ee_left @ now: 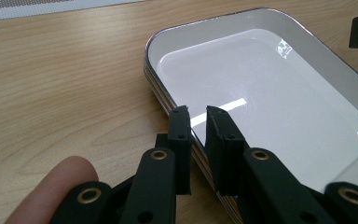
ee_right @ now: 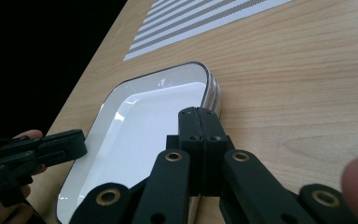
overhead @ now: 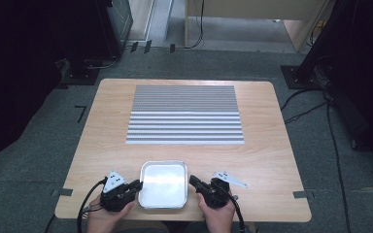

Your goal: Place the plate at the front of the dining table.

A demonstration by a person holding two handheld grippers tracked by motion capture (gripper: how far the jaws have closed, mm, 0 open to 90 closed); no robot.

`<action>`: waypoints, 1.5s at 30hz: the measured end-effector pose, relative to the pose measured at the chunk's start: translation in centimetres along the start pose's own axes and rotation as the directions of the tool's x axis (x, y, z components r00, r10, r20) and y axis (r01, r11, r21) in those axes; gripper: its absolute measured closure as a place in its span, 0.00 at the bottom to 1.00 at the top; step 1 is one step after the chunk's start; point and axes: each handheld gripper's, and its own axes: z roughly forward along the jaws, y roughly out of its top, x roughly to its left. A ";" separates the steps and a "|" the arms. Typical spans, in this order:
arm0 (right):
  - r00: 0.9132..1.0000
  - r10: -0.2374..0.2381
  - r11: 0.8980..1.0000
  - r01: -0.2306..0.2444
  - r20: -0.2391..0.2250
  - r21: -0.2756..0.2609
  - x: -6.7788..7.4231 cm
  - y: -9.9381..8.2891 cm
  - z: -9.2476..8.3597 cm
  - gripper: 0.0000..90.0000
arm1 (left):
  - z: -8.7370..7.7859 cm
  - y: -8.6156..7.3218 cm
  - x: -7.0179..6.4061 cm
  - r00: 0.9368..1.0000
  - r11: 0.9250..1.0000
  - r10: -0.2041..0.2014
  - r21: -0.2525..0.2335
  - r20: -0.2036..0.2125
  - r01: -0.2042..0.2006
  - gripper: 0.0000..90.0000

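A shallow white tray with a metal rim sits near the table's front edge, and nothing lies in it. My left gripper is at the tray's left side. In the left gripper view its jaws stand a little apart, straddling the tray rim without pressing on it. My right gripper is at the tray's right side. In the right gripper view its jaws are pressed together over the tray's right rim, with nothing visible between them. The left gripper also shows across the tray there.
A grey and white striped mat covers the middle and far part of the wooden table. Dark equipment stands and cables sit on the carpet around the table. A wooden desk leg stands beyond the far edge.
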 end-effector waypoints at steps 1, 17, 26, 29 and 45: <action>1.000 0.002 1.000 -0.002 -0.005 0.004 0.0 0.0 0.1 0.99 | 0.0 0.0 0.0 1.000 1.000 0.001 0.000 -0.001 -0.001 0.90; 0.999 -0.040 0.998 0.039 0.028 0.048 0.5 -0.8 1.0 0.97 | 0.0 -0.1 -0.3 0.999 1.000 0.025 -0.004 -0.020 -0.025 0.90; 0.984 -0.113 0.994 0.112 0.141 0.010 2.1 -1.5 1.2 0.96 | 0.0 -0.1 -0.7 0.998 0.999 0.044 -0.008 -0.047 -0.044 0.90; 0.957 -0.190 0.981 0.194 0.218 0.005 3.2 -2.0 1.4 0.96 | 0.1 -0.1 -0.7 0.997 0.999 0.050 -0.009 -0.053 -0.050 0.90; 0.901 -0.238 0.960 0.274 0.363 -0.050 4.6 -3.5 2.0 0.98 | 0.2 -0.2 -1.3 0.995 0.998 0.069 -0.009 -0.072 -0.070 0.89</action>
